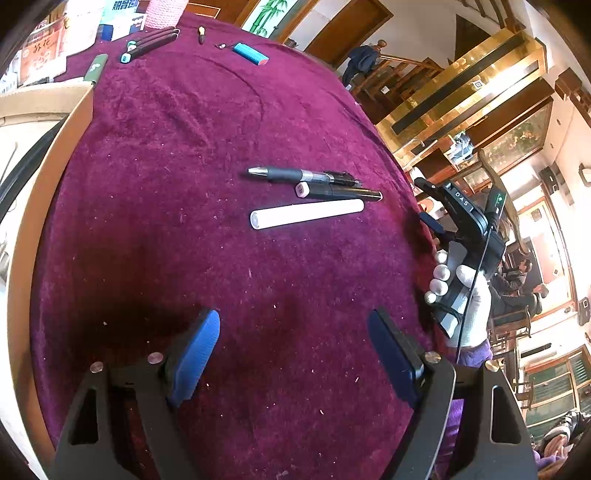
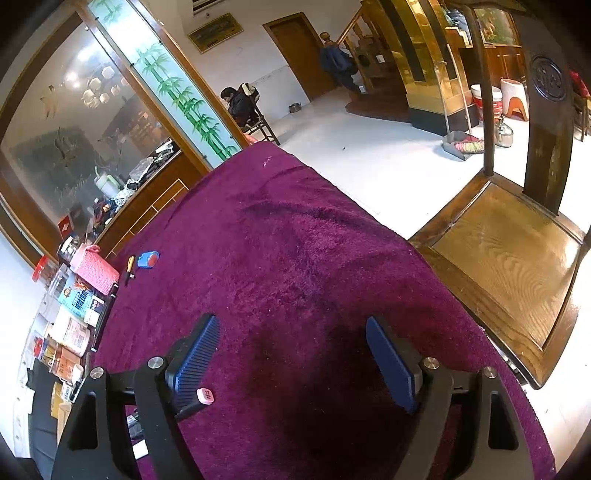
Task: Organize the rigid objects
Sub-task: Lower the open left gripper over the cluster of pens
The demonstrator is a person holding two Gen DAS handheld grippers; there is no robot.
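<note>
On the purple cloth (image 1: 221,129), three objects lie side by side in the left wrist view: a black gel pen (image 1: 303,174), a black marker with a pink cap (image 1: 338,191) and a white tube (image 1: 306,213). My left gripper (image 1: 293,354) is open and empty, hovering nearer than them. My right gripper (image 2: 291,363) is open and empty over bare cloth; it also shows at the right in the left wrist view (image 1: 428,201), held by a white-gloved hand. The marker's pink cap (image 2: 205,396) peeks behind the right gripper's left finger.
At the far end lie dark markers (image 1: 151,44), a green pen (image 1: 95,68), a blue lighter (image 1: 250,53) and a small pen (image 1: 201,35). A cardboard box (image 1: 48,122) stands at the left. A wooden chair (image 2: 509,266) stands off the table's right edge.
</note>
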